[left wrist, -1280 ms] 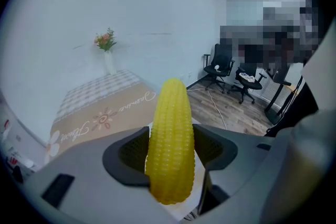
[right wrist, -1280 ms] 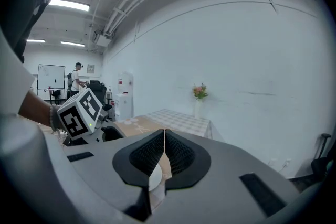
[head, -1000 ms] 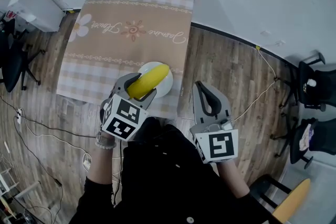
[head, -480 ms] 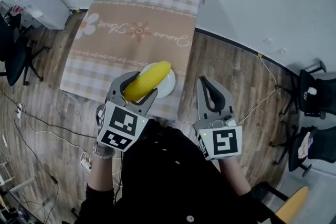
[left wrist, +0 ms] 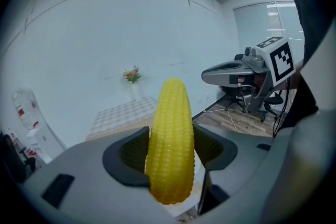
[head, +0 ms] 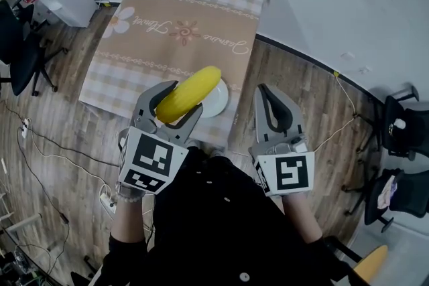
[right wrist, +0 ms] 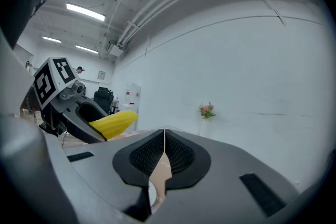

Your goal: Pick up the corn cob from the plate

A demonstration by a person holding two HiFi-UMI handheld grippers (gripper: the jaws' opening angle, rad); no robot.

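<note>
My left gripper [head: 175, 106] is shut on the yellow corn cob [head: 188, 94], lifted above the white plate [head: 216, 100] near the table's front edge. In the left gripper view the corn cob [left wrist: 169, 140] stands upright, clamped between the two dark pads of my left gripper [left wrist: 170, 150]. My right gripper [head: 274, 107] hangs to the right of the table over the floor, shut with nothing in it. In the right gripper view the pads of my right gripper [right wrist: 164, 155] meet, and the corn cob [right wrist: 113, 123] shows at the left.
A table [head: 175, 57] with a checked cloth and a tan floral runner lies ahead. Office chairs [head: 403, 127] stand at the right, another chair [head: 16, 54] at the left. Cables [head: 344, 114] cross the wooden floor. A flower vase [left wrist: 133, 80] sits at the table's far end.
My left gripper has risen with the corn cob, which now stands higher above the plate. The right gripper has stayed shut and shifted only slightly.
</note>
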